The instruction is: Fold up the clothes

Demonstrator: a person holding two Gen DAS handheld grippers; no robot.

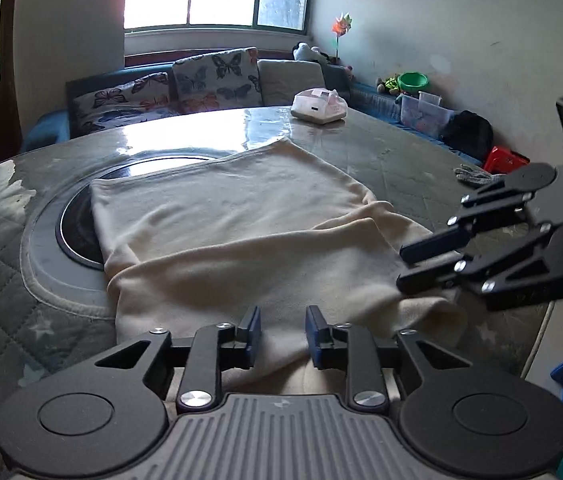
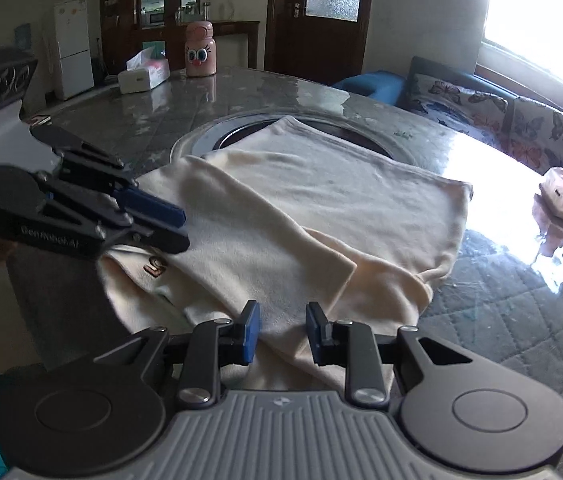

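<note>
Both my grippers, left (image 1: 282, 330) and right (image 2: 282, 330), gape empty over the half-folded cream garment (image 1: 241, 224) at the tabletop's (image 1: 381, 148) near edge, so I'd pinch both layers evenly.

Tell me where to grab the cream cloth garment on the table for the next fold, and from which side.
Grip the cream cloth garment at its near hem, where the folded-over sleeve ends. Come in low from the near table edge: the left gripper and right gripper are both open there, and the far part probably lies too flat to pinch.
</note>
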